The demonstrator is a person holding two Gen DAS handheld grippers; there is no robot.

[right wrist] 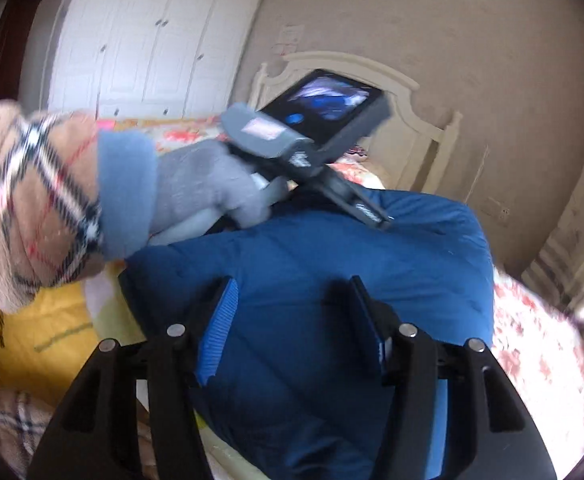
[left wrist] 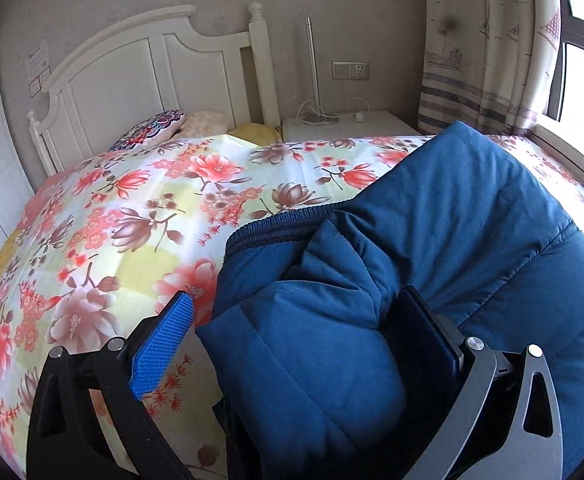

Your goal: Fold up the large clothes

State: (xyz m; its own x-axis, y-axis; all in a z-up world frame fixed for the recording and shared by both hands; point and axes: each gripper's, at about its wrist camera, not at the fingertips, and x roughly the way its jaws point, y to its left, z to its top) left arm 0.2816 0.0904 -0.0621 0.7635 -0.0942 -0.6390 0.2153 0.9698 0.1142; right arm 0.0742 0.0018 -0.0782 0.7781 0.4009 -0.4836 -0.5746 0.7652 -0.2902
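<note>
A bed (left wrist: 103, 216) with a floral cover, white headboard (left wrist: 139, 68) and curtained window (left wrist: 572, 80) carries a bunched blue padded jacket (left wrist: 452, 220) near its window-side edge. Left hand-held gripper (left wrist: 296, 320) spread around a fold; right hand-held gripper (right wrist: 294, 312) spread above it.

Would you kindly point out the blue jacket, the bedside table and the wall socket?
blue jacket (left wrist: 472, 216): left wrist view, quilted upper panel.
bedside table (left wrist: 372, 124): left wrist view, white top.
wall socket (left wrist: 350, 70): left wrist view, plate centre.
</note>
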